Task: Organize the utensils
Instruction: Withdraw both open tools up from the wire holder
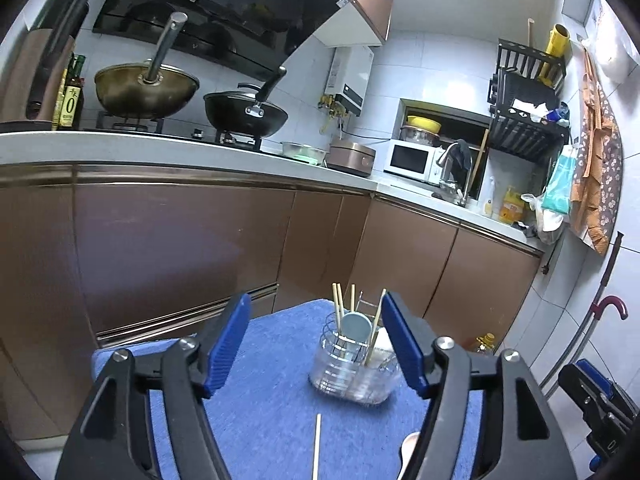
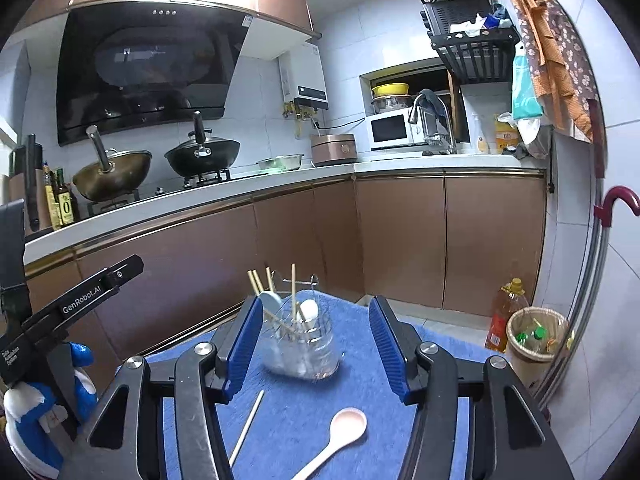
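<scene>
Grippers, left gripper (image 1: 316,346) and right gripper (image 2: 310,344), are hovering released, nothing held; next, right one likely grabbing spoon (image 2: 334,442) at six o'clock of holder (image 2: 302,346).

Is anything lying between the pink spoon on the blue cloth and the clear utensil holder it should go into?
Nothing visible does. The pink spoon lies on bare blue cloth in front of the clear holder. A loose chopstick lies to its left, off that line. The right gripper is open and empty.

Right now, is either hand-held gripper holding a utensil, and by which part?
Neither. The left hand-held gripper and right hand-held gripper are open and empty; chopstick and spoon lie loose.
</scene>
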